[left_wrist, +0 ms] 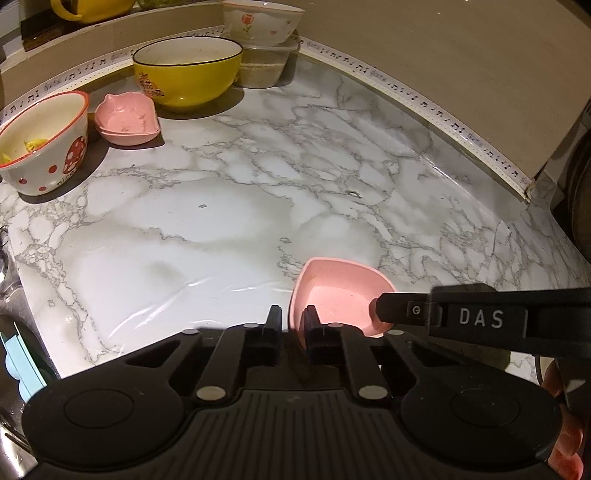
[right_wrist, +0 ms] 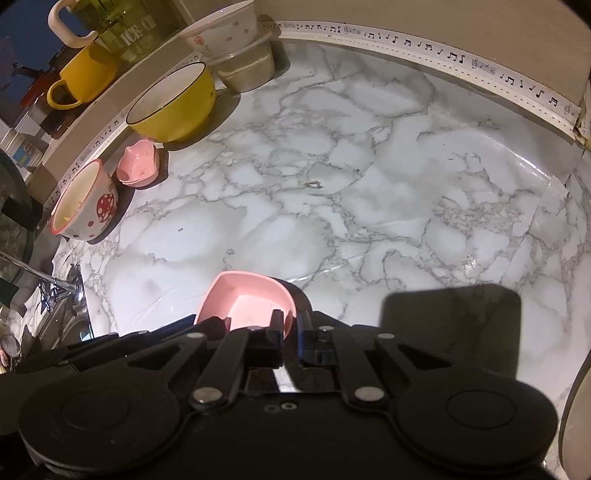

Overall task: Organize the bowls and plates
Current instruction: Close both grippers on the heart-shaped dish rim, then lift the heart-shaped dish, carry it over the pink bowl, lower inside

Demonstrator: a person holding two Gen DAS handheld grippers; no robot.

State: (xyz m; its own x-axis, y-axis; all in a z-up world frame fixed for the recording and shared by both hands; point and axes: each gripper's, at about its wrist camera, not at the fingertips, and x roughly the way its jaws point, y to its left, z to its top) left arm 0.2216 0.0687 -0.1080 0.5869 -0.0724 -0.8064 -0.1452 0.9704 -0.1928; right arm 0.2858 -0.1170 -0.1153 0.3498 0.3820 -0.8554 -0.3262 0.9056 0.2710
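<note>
A small pink heart-shaped dish (left_wrist: 338, 295) is held above the marble counter (left_wrist: 221, 206). My left gripper (left_wrist: 293, 319) is shut on its near-left rim. My right gripper (right_wrist: 290, 323) is shut on its right rim; its finger (left_wrist: 402, 312) reaches in from the right in the left wrist view. The dish also shows in the right wrist view (right_wrist: 243, 299). A stack of matching pink dishes (left_wrist: 127, 118) sits at the back left, between a mushroom-print bowl (left_wrist: 44, 147) and a yellow bowl (left_wrist: 186, 70).
A white flower-print bowl (left_wrist: 262, 20) rests on a lidded plastic container (left_wrist: 264, 64) in the back corner. A yellow mug (right_wrist: 83, 79) and a green jar (right_wrist: 122, 26) stand on the ledge. A sink and tap (right_wrist: 55, 284) lie at the left.
</note>
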